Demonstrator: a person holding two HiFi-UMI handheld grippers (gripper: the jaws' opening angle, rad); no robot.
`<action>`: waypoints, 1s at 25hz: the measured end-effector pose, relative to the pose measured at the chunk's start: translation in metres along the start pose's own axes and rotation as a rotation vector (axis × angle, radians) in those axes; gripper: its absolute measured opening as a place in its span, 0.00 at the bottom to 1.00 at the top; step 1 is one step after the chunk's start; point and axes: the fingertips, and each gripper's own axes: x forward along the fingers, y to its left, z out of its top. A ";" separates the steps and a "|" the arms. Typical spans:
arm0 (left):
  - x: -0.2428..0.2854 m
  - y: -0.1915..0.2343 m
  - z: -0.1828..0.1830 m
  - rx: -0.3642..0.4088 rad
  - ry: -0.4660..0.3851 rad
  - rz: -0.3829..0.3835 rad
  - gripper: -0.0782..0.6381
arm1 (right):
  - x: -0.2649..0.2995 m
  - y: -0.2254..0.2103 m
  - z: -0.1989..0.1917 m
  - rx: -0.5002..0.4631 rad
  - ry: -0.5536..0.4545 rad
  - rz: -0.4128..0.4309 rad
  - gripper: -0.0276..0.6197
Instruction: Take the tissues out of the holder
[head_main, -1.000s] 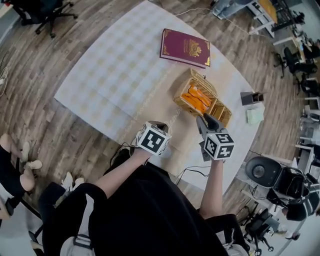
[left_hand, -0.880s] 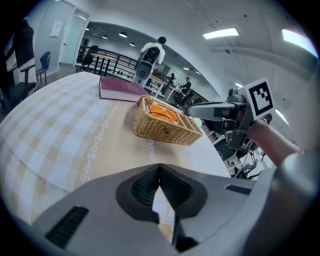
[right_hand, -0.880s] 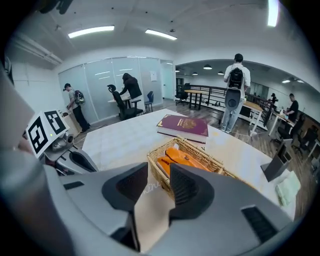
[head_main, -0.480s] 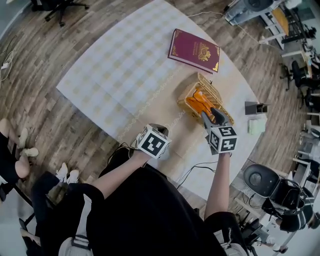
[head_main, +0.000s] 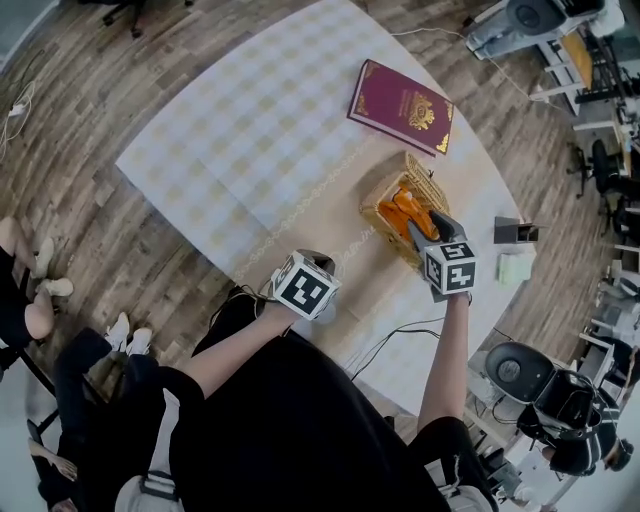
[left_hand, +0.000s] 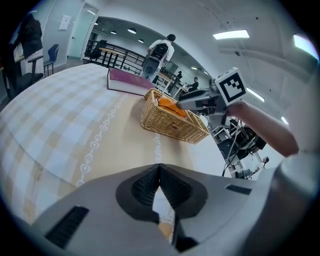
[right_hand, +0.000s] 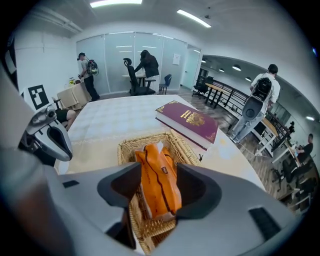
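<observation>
An orange tissue pack (head_main: 405, 207) stands on end in a wicker basket (head_main: 378, 198) on the checked tablecloth. My right gripper (head_main: 428, 226) hangs over the basket's near end. In the right gripper view its jaws have just been opening and now stand wide on either side of the tissue pack (right_hand: 159, 192), with the basket (right_hand: 131, 147) below; the right gripper (right_hand: 157, 172) is open. My left gripper (head_main: 320, 258) rests low near the table's front edge, its jaws (left_hand: 159, 172) closed together on nothing, well short of the basket (left_hand: 172, 126).
A maroon book (head_main: 402, 106) lies beyond the basket. A small dark box (head_main: 516, 232) and a pale green pad (head_main: 512, 268) sit at the table's right edge. A cable (head_main: 395, 342) trails over the front edge. Office chairs and desks surround the table.
My right gripper has moved forward and down over the basket, and its jaws have spread wider around the orange pack. The left gripper has stayed in place.
</observation>
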 end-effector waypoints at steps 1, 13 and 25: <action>0.001 0.001 -0.001 -0.003 0.002 0.000 0.11 | 0.002 -0.002 0.000 -0.005 0.006 0.003 0.37; 0.008 0.008 -0.003 -0.043 0.001 0.006 0.11 | 0.030 -0.009 -0.007 -0.036 0.078 0.035 0.37; 0.010 0.012 -0.007 -0.054 0.010 0.011 0.11 | 0.034 -0.005 -0.012 0.017 0.098 0.053 0.11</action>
